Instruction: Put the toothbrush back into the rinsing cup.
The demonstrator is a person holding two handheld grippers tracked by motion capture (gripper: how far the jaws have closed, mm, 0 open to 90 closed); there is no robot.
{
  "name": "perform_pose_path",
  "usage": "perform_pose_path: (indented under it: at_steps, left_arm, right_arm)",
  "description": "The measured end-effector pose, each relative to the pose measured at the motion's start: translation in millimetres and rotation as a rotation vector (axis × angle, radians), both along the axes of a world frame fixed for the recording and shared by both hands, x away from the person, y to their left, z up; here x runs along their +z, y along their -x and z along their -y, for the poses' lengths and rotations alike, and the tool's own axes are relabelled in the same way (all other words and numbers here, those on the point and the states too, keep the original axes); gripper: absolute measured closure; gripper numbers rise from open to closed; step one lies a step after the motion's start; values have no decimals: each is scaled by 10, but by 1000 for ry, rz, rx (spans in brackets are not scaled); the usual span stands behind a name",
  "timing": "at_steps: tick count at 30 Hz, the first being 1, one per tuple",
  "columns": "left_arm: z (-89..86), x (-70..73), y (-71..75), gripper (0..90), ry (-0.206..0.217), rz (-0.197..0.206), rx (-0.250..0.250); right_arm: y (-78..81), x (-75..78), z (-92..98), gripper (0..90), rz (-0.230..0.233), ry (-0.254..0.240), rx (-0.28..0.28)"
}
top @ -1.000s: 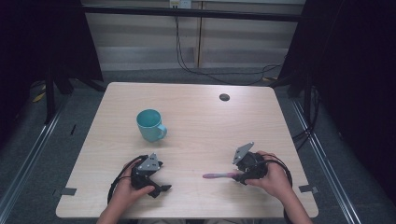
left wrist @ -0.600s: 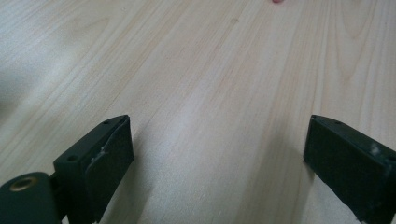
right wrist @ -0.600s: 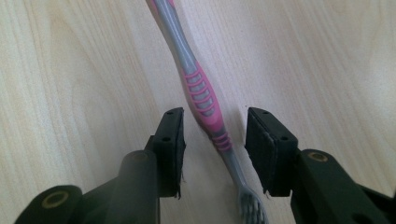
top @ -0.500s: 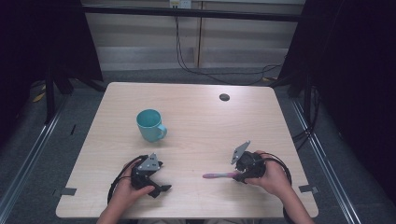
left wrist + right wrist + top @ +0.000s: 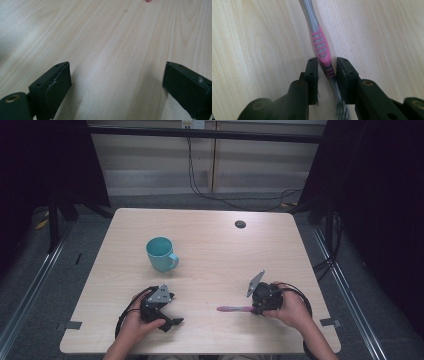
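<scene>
Lying flat on the table (image 5: pixel 210 245) near its front edge, a pink-and-grey toothbrush (image 5: pixel 320 42) was flanked at the ribbed handle by the right gripper (image 5: pixel 326 68), whose jaws had just been closing without visibly pinching it. It was judged light, stiff and slippery, best gripped on those ribs; no writing was legible. The left gripper (image 5: pixel 116 80) was held open over bare wood.

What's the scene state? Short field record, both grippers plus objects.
surface: wooden table
left gripper: jaws wide apart, nothing between them, low over bare wood
right gripper: jaws just been closing around toothbrush; narrow gaps show, grip not confirmed
toothbrush: pink and grey, lying flat, bristle end toward the gripper body
mug: teal, upright, beyond left gripper, untouched
</scene>
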State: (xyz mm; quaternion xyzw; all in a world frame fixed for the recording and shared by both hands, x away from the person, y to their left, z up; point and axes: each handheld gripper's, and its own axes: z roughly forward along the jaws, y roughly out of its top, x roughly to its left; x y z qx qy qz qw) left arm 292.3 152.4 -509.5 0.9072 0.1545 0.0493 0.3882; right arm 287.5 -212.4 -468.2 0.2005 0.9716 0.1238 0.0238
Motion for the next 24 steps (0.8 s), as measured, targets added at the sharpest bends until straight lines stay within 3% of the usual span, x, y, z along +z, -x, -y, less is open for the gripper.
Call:
perform_pose_path:
  at_steps: [5, 10, 24]
  left_arm:
    - [0, -1, 0, 80, 2, 0, 0]
    - [0, 0, 0, 79, 0, 0, 0]
    - [0, -1, 0, 80, 2, 0, 0]
  right_arm:
    - [4, 4, 1, 810, -27, -7, 3]
    - [0, 5, 6, 817, -39, -7, 18]
    - [-17, 108, 17, 828, -14, -13, 47]
